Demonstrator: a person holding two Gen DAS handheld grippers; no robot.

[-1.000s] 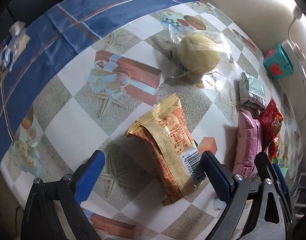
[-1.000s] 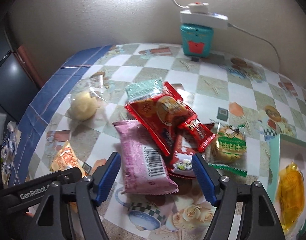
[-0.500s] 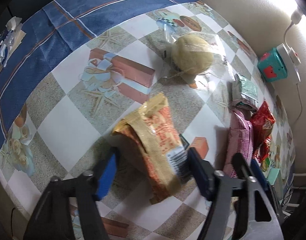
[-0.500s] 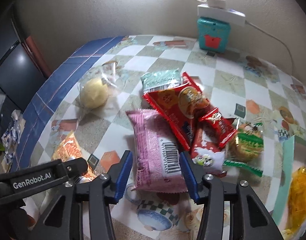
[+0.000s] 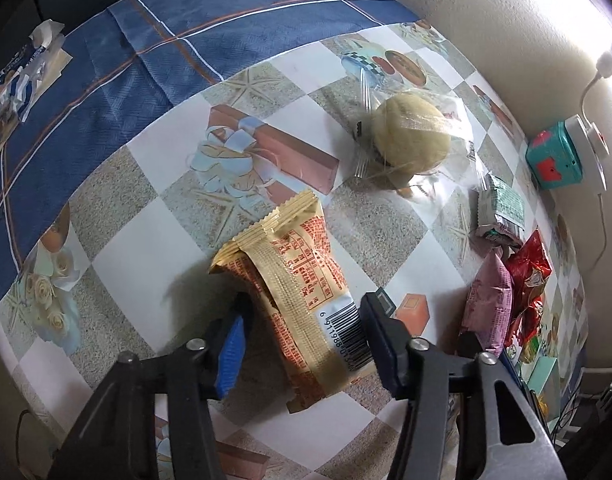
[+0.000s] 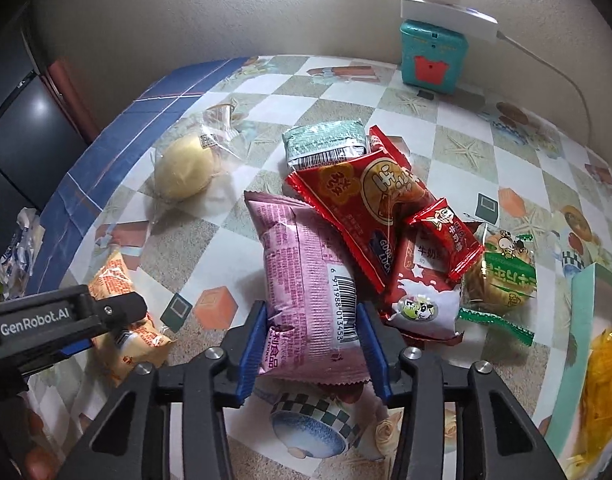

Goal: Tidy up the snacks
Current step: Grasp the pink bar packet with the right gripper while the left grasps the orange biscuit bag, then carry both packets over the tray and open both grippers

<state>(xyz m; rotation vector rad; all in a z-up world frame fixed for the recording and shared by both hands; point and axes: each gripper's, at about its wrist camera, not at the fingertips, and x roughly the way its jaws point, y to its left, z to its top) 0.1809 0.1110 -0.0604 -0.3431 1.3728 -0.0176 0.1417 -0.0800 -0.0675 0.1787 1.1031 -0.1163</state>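
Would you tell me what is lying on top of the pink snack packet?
The large red packet overlaps the upper right edge of the pink snack packet. How far pink runs beneath is covered.

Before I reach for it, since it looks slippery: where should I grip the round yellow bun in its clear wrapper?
Take the yellow bun across its domed middle, coming from above; the loose clear film around it gives little firm hold, and it lies alone, clear of the snack pile.

Two wrist fisheyes, close, angled steeply down, sharing the table (image 5: pixel 117 248) and pink packet (image 6: pixel 310 280)
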